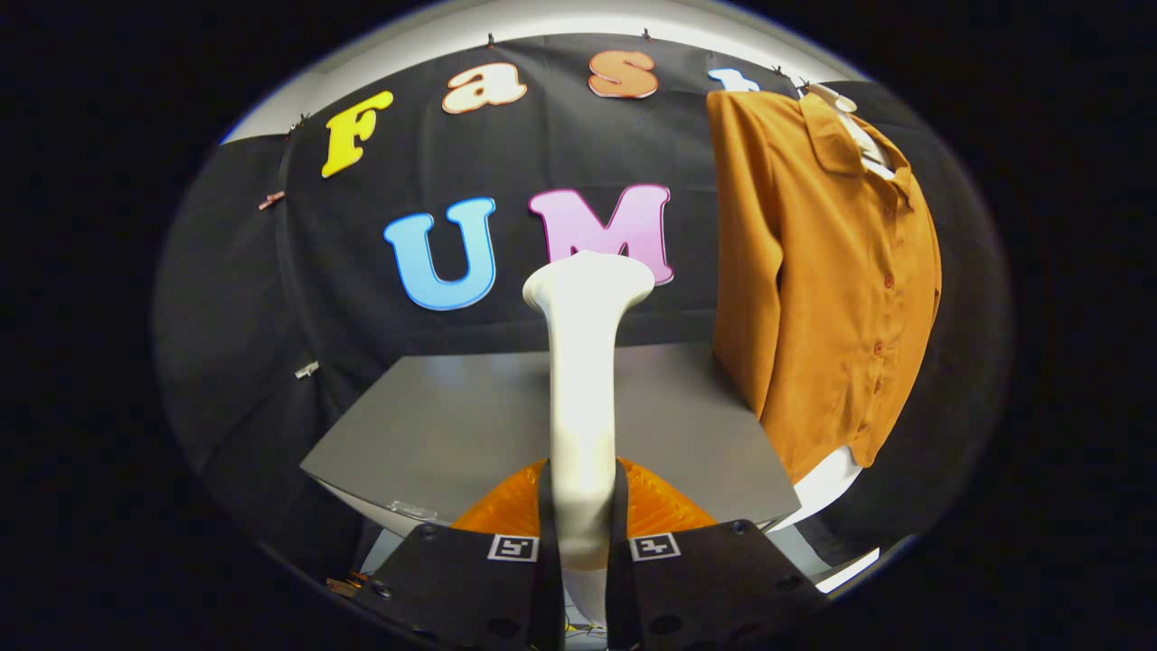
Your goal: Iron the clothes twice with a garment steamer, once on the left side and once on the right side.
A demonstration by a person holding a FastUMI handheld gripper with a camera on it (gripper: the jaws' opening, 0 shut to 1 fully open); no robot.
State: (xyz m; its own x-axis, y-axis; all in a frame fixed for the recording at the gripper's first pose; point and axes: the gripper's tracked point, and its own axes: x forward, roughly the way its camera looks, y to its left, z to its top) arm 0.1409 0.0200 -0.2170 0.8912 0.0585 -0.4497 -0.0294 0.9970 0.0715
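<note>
My gripper [583,529] is shut on the white handle of the garment steamer [584,380], which stands upright between the fingers with its flared head at the top. An orange shirt [827,271] with a row of buttons hangs on a hanger beyond the fingers and off to the right, against the black cloth wall. The steamer head is well left of the shirt and apart from it. A white layer shows under the shirt's hem.
A grey tabletop [452,425] lies just ahead of the fingers, reaching the shirt's lower left edge. An orange translucent part [664,506] of the steamer sits low behind the fingers. The black cloth wall closes the back.
</note>
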